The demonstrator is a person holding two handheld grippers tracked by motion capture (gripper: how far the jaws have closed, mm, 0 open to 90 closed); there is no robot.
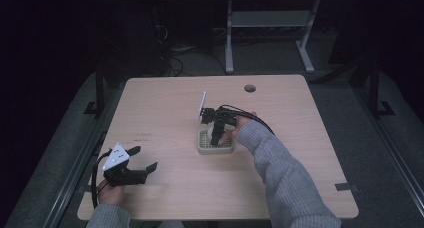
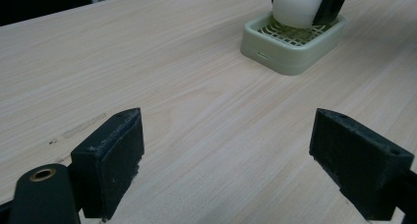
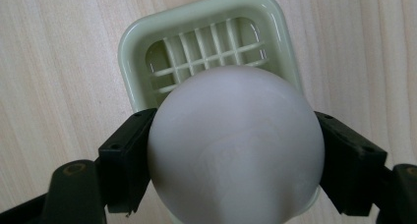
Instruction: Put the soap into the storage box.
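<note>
High view: the right gripper (image 1: 216, 136) points steeply down over a pale green soap dish (image 1: 215, 143) near the middle of the wooden table (image 1: 165, 98). The left gripper (image 1: 139, 158) rests near the table's front left corner, well apart from the dish, jaws spread wide and holding nothing. The right hand is plainly the nearer to the work.

Left gripper view: both black jaws stand wide apart over bare tabletop. Ahead and to the right sits the soap dish (image 2: 293, 43); a white soap bar (image 2: 296, 8) is clamped above its slatted grid, its lower edge at or just above the grid. Whether it touches cannot be told.

Right gripper view: the jaws are closed on the white soap bar (image 3: 236, 145), one pad on each flank. The rounded face of the bar looks toward the camera, so its long axis appears to run along the jaws, downward toward the dish. The soap dish (image 3: 134, 47) lies directly beyond the bar, its grid partly covered.

Judgement: the coming move turns on this vertical alignment; the bar sits over the near part of the dish.
</note>
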